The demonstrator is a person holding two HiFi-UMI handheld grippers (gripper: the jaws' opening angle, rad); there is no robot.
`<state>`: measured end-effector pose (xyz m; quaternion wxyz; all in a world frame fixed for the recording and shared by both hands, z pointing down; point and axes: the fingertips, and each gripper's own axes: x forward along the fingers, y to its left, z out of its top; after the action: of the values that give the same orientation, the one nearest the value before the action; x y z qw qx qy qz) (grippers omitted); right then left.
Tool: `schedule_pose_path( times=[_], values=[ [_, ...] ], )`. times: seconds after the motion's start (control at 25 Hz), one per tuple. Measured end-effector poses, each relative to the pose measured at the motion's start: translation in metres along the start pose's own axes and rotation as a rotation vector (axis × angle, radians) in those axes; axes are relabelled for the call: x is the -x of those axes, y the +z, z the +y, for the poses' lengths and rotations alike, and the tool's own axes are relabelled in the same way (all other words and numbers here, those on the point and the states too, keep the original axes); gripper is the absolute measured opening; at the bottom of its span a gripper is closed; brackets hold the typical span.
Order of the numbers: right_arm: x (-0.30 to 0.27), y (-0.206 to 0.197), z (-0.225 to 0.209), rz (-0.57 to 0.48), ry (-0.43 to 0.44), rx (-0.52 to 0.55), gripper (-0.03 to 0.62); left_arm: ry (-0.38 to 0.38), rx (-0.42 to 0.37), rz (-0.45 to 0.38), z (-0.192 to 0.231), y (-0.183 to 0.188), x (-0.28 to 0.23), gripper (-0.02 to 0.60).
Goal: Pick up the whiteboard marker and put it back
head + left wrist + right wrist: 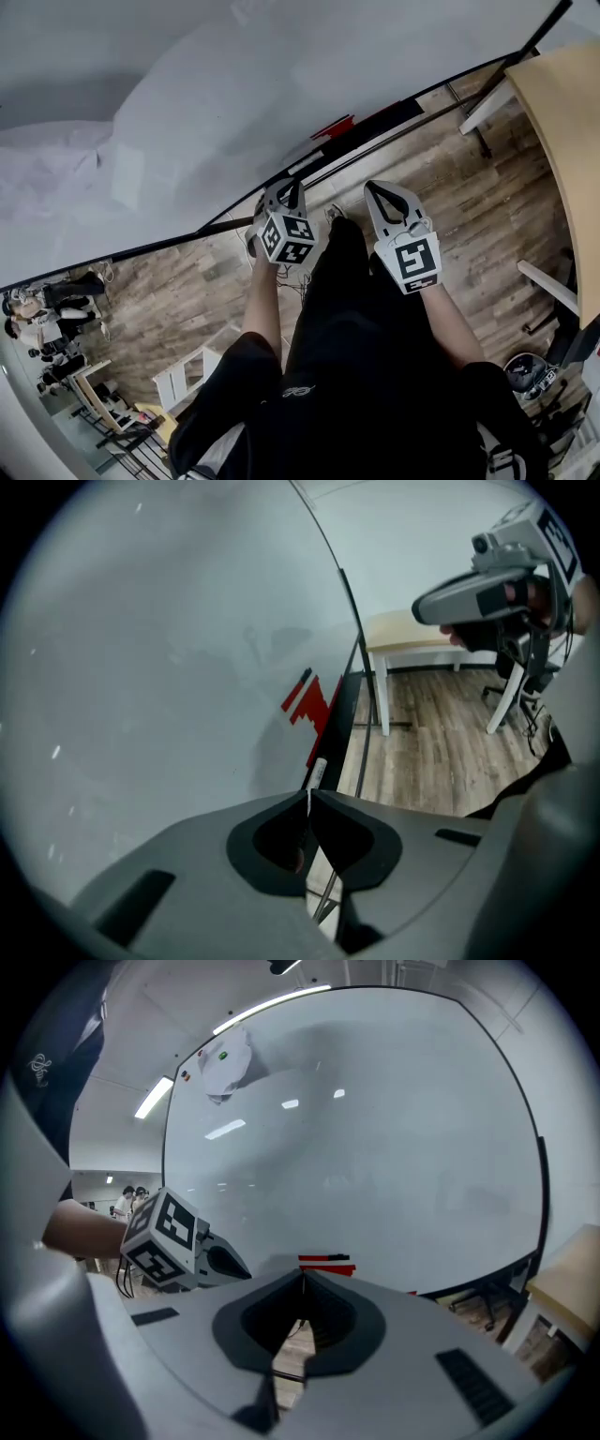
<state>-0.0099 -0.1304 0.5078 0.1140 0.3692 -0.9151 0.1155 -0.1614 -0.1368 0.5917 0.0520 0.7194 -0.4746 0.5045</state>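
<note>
Lying on the black tray (343, 703) under the whiteboard (375, 1129), the red whiteboard marker (323, 1258) runs along the board's lower edge, black end rightward in the right gripper view; left gripper (308, 794) and right gripper (302, 1277) hover closed, empty.

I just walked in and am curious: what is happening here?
A person stands at a whiteboard with a gripper in each hand. The left gripper and the right gripper are both shut and empty. What looks like a red marker lies at the board's lower edge, not yet picked up.
</note>
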Motion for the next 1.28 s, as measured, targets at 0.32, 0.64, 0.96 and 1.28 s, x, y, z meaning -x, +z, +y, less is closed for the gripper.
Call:
schedule_pose_path(
  times=[0.32,0.64,0.96,1.28],
  values=[
    [-0.009,0.006,-0.013,0.002,-0.045,-0.023,0.002,-0.085,-0.189,0.154,-0.003,-0.018,-0.039,0.027],
    [-0.008,-0.007,-0.035,0.017,-0.1,-0.063,0.002,-0.066,-0.252,0.223,0.005,-0.02,-0.067,0.092],
    [-0.006,-0.007,-0.044,0.022,-0.121,-0.065,0.002,-0.093,-0.297,0.255,-0.005,-0.024,-0.08,0.091],
    [-0.008,-0.01,-0.045,0.038,-0.127,-0.061,0.002,-0.057,-0.297,0.259,-0.001,-0.024,-0.085,0.08]
  ],
)
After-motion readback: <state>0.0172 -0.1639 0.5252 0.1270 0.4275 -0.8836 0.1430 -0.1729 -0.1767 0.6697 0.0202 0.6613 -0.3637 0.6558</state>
